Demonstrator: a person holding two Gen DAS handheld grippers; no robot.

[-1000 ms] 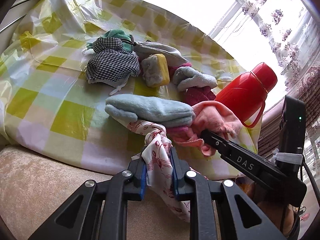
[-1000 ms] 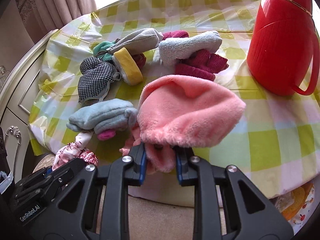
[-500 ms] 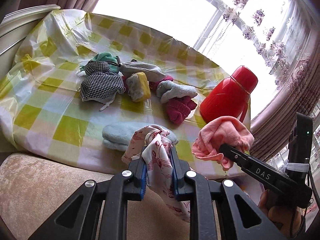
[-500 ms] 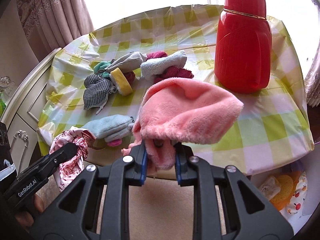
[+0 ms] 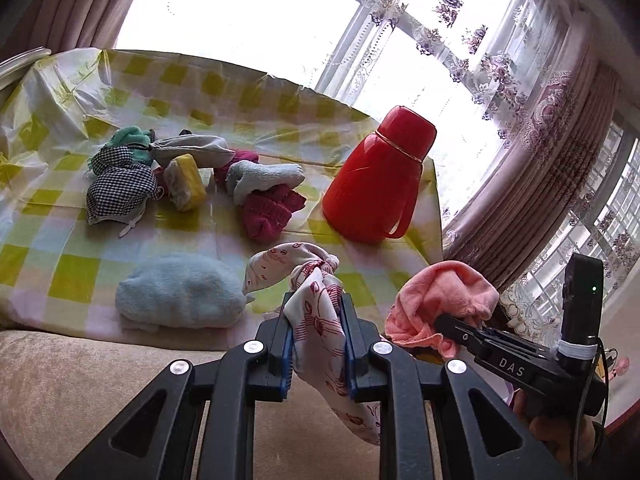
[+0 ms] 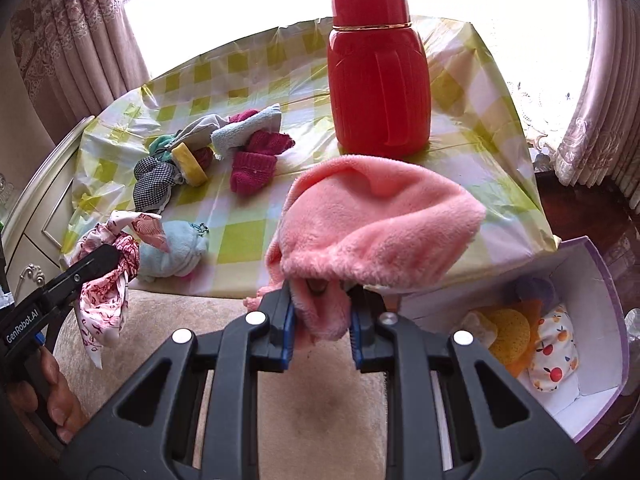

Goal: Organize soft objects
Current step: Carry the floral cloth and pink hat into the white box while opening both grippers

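Table (image 6: 256,240) w/ yellow-check cover fills most of both views; beige cushion (image 5: 80,392) runs along its near edge. Red flask (image 6: 378,84) stands upright toward the far right of the table. White box (image 6: 600,308) sits low, right of the table in the right wrist view, holding a yellow sponge (image 6: 508,334) & a fruit-print cloth (image 6: 554,364).

Pink fleece (image 6: 380,224) is clamped in the right gripper (image 6: 322,320), jaws nearly closed on its bunched lower edge; rest of it flops up over the fingers, off the table, in front of its near edge. Left of the box, not in it.

Printed cloth (image 5: 316,320), white w/ red pattern, is pinched in the left gripper (image 5: 318,340), jaws nearly closed on it; one end pokes up knotted, the other hangs below. Also off the table.

Blue towel (image 5: 180,296) lies at the table's near edge, just beside the printed cloth. Further back, a loose heap: checked cloth (image 5: 120,188), grey cloth (image 5: 192,152), pale blue cloth (image 5: 264,176), magenta knit (image 5: 268,212), yellow sponge block (image 5: 184,180), teal bit (image 5: 128,136).
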